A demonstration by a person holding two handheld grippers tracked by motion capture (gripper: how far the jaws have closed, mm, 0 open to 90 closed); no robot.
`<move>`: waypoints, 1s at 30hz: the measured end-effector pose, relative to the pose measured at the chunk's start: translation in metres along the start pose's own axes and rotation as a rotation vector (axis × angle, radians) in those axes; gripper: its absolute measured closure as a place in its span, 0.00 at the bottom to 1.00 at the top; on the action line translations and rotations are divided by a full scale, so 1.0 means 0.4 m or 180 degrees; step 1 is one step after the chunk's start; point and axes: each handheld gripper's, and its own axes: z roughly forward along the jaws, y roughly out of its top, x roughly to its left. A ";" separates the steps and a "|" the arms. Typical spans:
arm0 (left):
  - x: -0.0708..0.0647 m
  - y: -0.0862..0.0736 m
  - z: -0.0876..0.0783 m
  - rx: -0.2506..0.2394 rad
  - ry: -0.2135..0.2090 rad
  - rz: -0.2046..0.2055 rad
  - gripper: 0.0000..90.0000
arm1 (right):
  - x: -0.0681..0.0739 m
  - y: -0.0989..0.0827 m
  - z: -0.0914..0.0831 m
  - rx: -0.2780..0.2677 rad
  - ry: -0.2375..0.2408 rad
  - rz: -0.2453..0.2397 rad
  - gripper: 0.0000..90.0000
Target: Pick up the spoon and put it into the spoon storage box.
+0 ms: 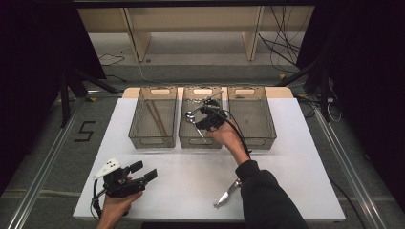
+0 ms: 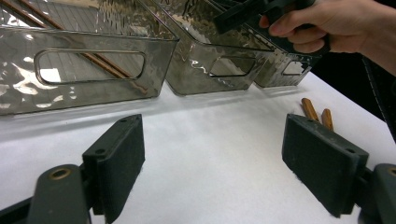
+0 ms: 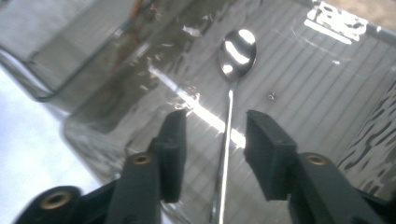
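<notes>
We are noting first what is hard to read. In the right gripper view the spoon (image 3: 229,102) is cut off at the bottom edge, so its handle end is not visible, and glare on the ribbed floor of the middle bin (image 3: 322,84) is washing out detail. In the high view the right gripper (image 1: 208,116) is covering most of the spoon (image 1: 190,116); we are seeing only a bright bowl beside it. The fork (image 1: 227,193) on the table (image 1: 186,176) is partly hidden by the person's right sleeve (image 1: 267,200). In the left gripper view, 2 wooden sticks (image 2: 316,113) are cut off behind the right-hand jaw.

Surroundings: 3 smoky transparent bins are standing side by side at the far half of the table. The left bin (image 1: 154,138) is holding chopsticks (image 1: 156,117); the right bin (image 1: 267,138) is showing nothing we can make out.

Pose: the right hand (image 1: 227,138) is reaching forward over the near wall of the middle bin, gripper pointing down into it. Its jaws are released, standing apart on either side of the spoon's handle without touching it; the spoon is lying on the bin floor, bowl pointing away from the jaws. The left gripper (image 1: 143,171) is resting low near the front-left corner of the table, jaws wide apart and gripping nothing, aimed at the bins.
</notes>
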 end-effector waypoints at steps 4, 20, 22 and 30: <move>0.000 0.000 0.000 0.0001 0.0000 -0.0001 0.23 | -0.003 -0.003 -0.039 -0.0118 0.0142 -0.0066 0.58; 0.000 0.000 0.002 0.0011 0.0007 -0.0001 0.23 | -0.017 -0.100 -0.221 -0.0398 0.0446 -0.0441 0.43; 0.000 0.000 0.002 0.0016 0.0005 -0.0004 0.23 | -0.016 -0.116 -0.237 -0.0407 0.0460 -0.0486 0.42; 0.000 0.000 0.003 0.0019 0.0005 0.0002 0.23 | -0.002 -0.182 -0.317 -0.0468 0.0606 -0.0699 0.37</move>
